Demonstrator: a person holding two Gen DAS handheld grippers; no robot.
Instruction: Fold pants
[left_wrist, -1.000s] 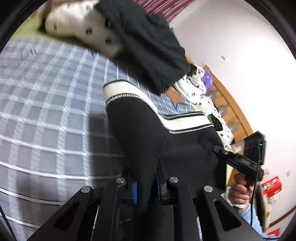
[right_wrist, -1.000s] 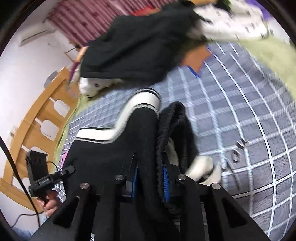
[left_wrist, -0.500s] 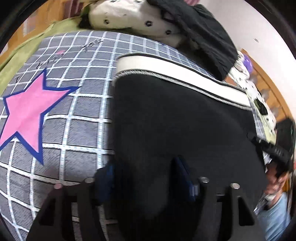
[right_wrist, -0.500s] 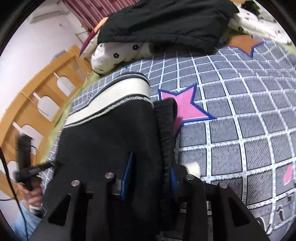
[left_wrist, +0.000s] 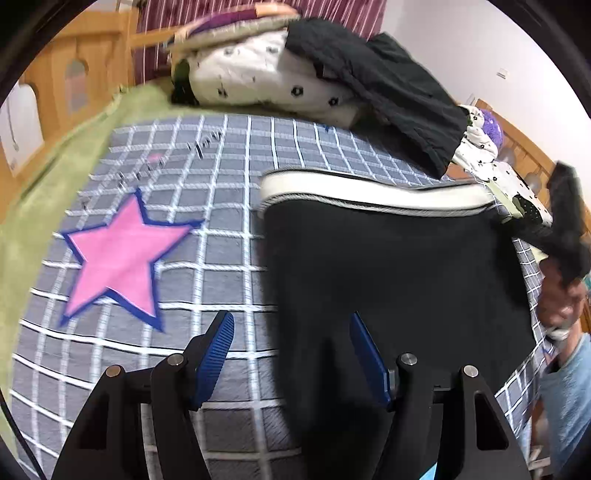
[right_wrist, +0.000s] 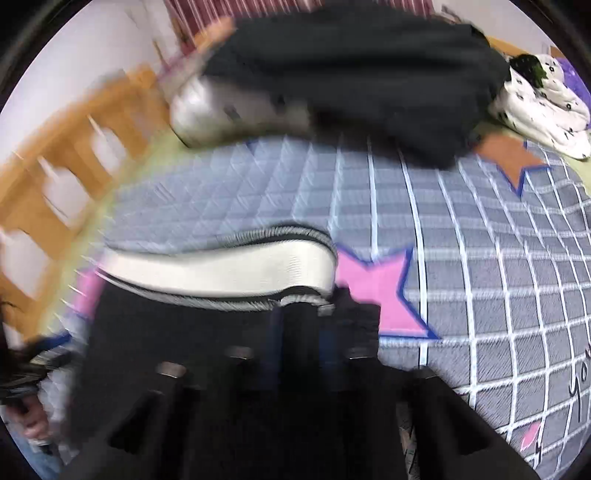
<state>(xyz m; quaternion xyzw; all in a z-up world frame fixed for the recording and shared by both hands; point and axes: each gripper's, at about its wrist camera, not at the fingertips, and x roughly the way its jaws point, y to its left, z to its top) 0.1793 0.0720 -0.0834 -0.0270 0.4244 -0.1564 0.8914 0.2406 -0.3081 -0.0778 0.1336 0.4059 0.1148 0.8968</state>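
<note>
Left claw (left_wrist: 291, 354) spread apart, empty, over the left edge of the black pants (left_wrist: 388, 266) flat on the bed (left_wrist: 221, 258). Right claw (right_wrist: 301, 332) blurred; jaws close together around pants fabric near the waistband (right_wrist: 221, 273).

Blurred right gripper (right_wrist: 301, 332) sits nearly closed over black pants (right_wrist: 177, 332) beside a pink star (right_wrist: 376, 291).

A bed (left_wrist: 236, 155) is covered by a grey checked quilt, a wooden headboard (left_wrist: 74, 74) is seen behind, and white walls (left_wrist: 480, 44) and striped curtains (left_wrist: 155, 44) are visible.
</note>
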